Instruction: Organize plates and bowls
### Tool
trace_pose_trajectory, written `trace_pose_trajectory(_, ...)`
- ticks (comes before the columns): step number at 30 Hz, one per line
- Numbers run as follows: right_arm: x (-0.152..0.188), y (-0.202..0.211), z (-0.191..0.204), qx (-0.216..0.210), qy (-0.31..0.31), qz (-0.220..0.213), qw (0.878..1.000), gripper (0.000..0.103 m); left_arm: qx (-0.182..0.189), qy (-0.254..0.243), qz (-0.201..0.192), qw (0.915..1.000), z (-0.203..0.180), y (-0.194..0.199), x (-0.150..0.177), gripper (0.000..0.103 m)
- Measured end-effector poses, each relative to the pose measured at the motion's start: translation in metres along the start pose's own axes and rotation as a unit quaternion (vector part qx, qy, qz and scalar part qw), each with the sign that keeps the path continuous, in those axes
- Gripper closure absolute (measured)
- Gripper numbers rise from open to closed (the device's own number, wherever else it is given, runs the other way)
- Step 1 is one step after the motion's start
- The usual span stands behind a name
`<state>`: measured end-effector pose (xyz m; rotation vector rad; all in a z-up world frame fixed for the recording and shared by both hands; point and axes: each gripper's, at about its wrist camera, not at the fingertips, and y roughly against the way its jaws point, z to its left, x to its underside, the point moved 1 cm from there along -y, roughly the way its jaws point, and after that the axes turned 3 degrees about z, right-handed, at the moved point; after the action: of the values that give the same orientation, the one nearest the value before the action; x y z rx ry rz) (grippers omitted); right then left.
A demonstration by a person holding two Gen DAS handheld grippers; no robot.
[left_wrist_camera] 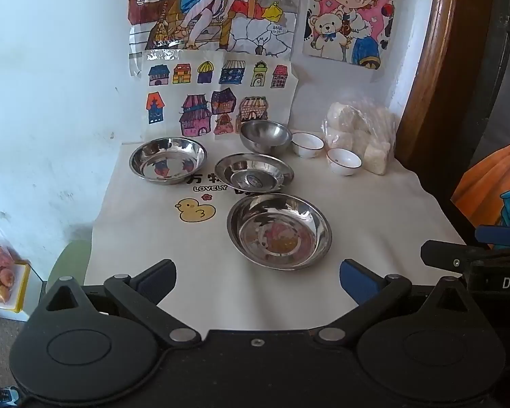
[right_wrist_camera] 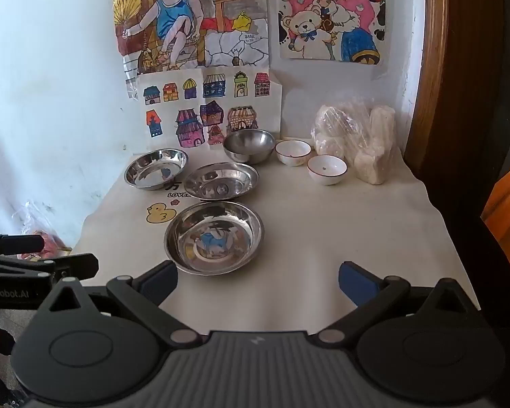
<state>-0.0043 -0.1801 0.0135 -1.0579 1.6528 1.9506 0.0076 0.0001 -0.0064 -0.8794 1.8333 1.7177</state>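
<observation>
At the bottom of each wrist view, nearest the camera, is the tool itself. The left gripper point(left_wrist_camera: 257, 280) has its fingers spread wide and holds nothing. The right gripper point(right_wrist_camera: 257, 282) is spread wide and empty too. Both hang above the near edge of the cloth point(left_wrist_camera: 374, 214).

Just beyond the fingers, in the centre of the frame, lies the near plate point(left_wrist_camera: 279, 230). Behind it is the middle plate point(left_wrist_camera: 254, 172), very close to it, and I cannot tell if the rims touch. The left plate point(left_wrist_camera: 168, 159) sits apart at the centre left. Further back stands the steel bowl point(left_wrist_camera: 266, 136), and to its right are two white cups point(left_wrist_camera: 307, 144) and point(left_wrist_camera: 344, 161), just beside a plastic bag point(left_wrist_camera: 360, 132) at the centre right.

In my judgement nothing is stacked yet. The risks seem to be these. The plates are shiny with thin, low rims, so a pinch on the rim could slip and the plate could tilt or fall. The cloth is loose and wrinkled, so pushing a plate could drag it and disturb the others. The white cups look breakable, and a wide finger reaching for one could knock the other or press the bag. The two tools are also near each other at the frame edges and could collide.
</observation>
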Motion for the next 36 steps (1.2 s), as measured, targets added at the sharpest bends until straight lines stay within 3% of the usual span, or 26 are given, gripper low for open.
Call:
trace_pose_trajectory(8, -0.001, 0.0, 0.003, 0.0, 0.0, -0.003, 1.0, 0.0, 0.002, -0.001, -0.001, 1.0, 0.0, 0.0, 0.001, 0.001)
trace_pose_trajectory(18, 0.0, -0.001, 0.001, -0.002, -0.002, 0.0, 1.0, 0.0, -0.001, 0.002, 0.001, 1.0, -0.014, 0.002, 0.026, 0.001)
trace_pose_trajectory(20, -0.001, -0.002, 0.001, -0.003, -0.001, 0.001, 1.0, 0.0, 0.003, 0.003, 0.011, 0.9999, -0.003, -0.009, 0.006, 0.001)
trace_pose_trajectory(36, -0.005, -0.008, 0.005, 0.0, 0.0, 0.007, 1.0, 0.0, 0.002, 0.007, 0.016, 0.9998, 0.0, -0.013, 0.005, 0.001)
